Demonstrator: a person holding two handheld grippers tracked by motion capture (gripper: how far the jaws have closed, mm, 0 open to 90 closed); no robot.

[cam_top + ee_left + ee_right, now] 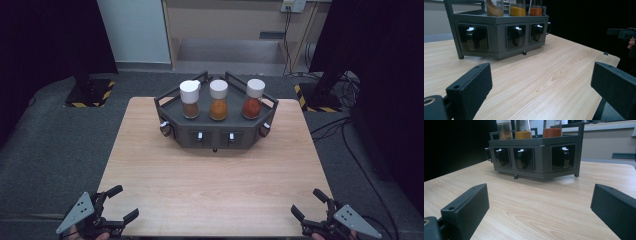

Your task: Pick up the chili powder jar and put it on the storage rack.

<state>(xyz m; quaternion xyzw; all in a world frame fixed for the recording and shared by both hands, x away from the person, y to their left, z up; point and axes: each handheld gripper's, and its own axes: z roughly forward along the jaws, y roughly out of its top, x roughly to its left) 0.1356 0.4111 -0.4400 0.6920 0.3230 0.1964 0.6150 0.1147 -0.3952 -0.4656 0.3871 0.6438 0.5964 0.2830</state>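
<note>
Well ahead of the left gripper [118, 204] and right gripper [306, 204], between their lines, a rack [215, 131] stands on the table [210, 185], three jars [218, 100] side by side on it.

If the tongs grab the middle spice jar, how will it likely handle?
The middle spice jar is tall and narrow, so it probably tips if pushed high. Its clear wall looks smooth and hard, perhaps slippery and breakable. Roughly half full of orange powder, it is likely fairly light.
</note>
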